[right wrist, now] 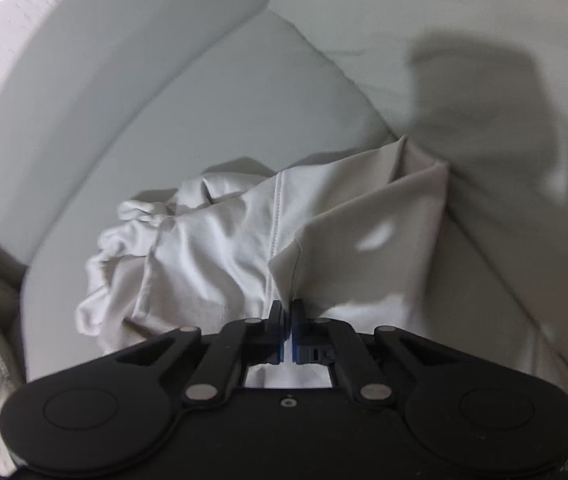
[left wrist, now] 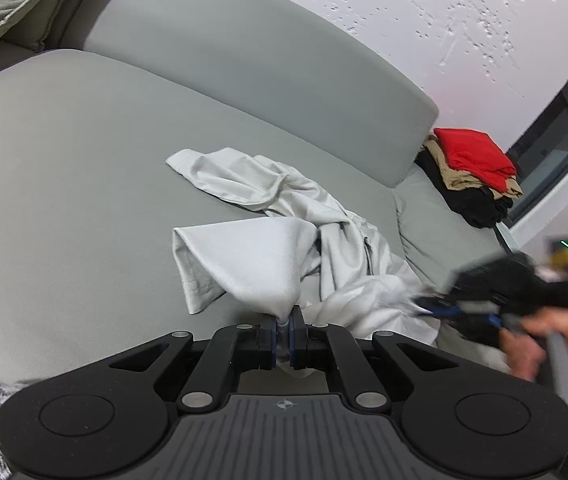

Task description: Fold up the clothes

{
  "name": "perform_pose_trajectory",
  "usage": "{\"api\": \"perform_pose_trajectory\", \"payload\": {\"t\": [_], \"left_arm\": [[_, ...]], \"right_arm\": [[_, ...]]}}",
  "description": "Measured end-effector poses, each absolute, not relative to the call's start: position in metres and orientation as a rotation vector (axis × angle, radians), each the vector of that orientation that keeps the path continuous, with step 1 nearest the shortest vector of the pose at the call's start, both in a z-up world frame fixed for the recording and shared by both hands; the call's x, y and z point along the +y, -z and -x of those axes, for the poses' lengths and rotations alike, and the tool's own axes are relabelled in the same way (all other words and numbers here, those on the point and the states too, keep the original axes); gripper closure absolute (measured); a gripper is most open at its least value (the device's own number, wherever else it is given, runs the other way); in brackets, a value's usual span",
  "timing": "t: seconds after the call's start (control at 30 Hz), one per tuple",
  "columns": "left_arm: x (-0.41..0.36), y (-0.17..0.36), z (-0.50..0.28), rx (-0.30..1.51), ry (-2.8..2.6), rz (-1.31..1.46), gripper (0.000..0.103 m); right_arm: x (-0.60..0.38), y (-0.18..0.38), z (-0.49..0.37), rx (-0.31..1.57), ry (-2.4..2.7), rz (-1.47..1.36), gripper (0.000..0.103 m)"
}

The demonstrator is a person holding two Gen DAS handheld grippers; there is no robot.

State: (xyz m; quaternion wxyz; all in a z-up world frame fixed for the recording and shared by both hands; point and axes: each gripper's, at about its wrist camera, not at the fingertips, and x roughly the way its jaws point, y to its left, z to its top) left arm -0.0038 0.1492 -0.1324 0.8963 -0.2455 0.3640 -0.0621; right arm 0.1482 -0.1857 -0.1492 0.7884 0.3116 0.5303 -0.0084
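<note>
While both tongs (left wrist: 283, 317) (right wrist: 288, 310) pinch the pale garment (left wrist: 284, 216), it sprawls on a grey sofa (left wrist: 64, 160) below a white wall (left wrist: 424, 20).

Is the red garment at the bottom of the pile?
No, the red garment lies on top of the pile.

Garment (left wrist: 284, 220) lies on sofa (left wrist: 64, 160); clothes stack (left wrist: 472, 168) to its right.

Grey sofa (left wrist: 124, 160), textured white wall (left wrist: 404, 20)
</note>
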Motion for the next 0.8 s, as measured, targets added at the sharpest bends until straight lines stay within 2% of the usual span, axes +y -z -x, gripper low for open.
{"api": "perform_pose_trajectory", "payload": {"t": [0.17,0.4,0.47,0.5,0.53,0.57,0.67,0.8], "left_arm": [[0.169,0.134,0.015,0.732,0.066,0.633,0.099],[0.169,0.134,0.034,0.732,0.014,0.655,0.099],[0.169,0.133,0.037,0.73,0.016,0.652,0.097],[0.169,0.133,0.038,0.731,0.019,0.652,0.09],[0.169,0.133,0.039,0.732,0.023,0.65,0.078],[0.168,0.133,0.038,0.736,0.025,0.64,0.074],[0.163,0.135,0.035,0.752,0.033,0.612,0.069],[0.155,0.143,0.025,0.79,0.046,0.599,0.069]], "right_arm": [[-0.237,0.119,-0.079,1.031,-0.108,-0.753,0.1],[-0.267,0.156,-0.006,1.172,-0.145,-0.744,0.1],[-0.27,0.166,0.002,1.201,-0.163,-0.758,0.094],[-0.272,0.165,0.006,1.204,-0.174,-0.761,0.092],[-0.276,0.157,0.009,1.188,-0.187,-0.757,0.076],[-0.28,0.15,0.011,1.162,-0.198,-0.749,0.062],[-0.297,0.136,0.004,1.045,-0.189,-0.733,0.056],[-0.323,0.136,-0.022,0.929,-0.124,-0.78,0.057]]}}
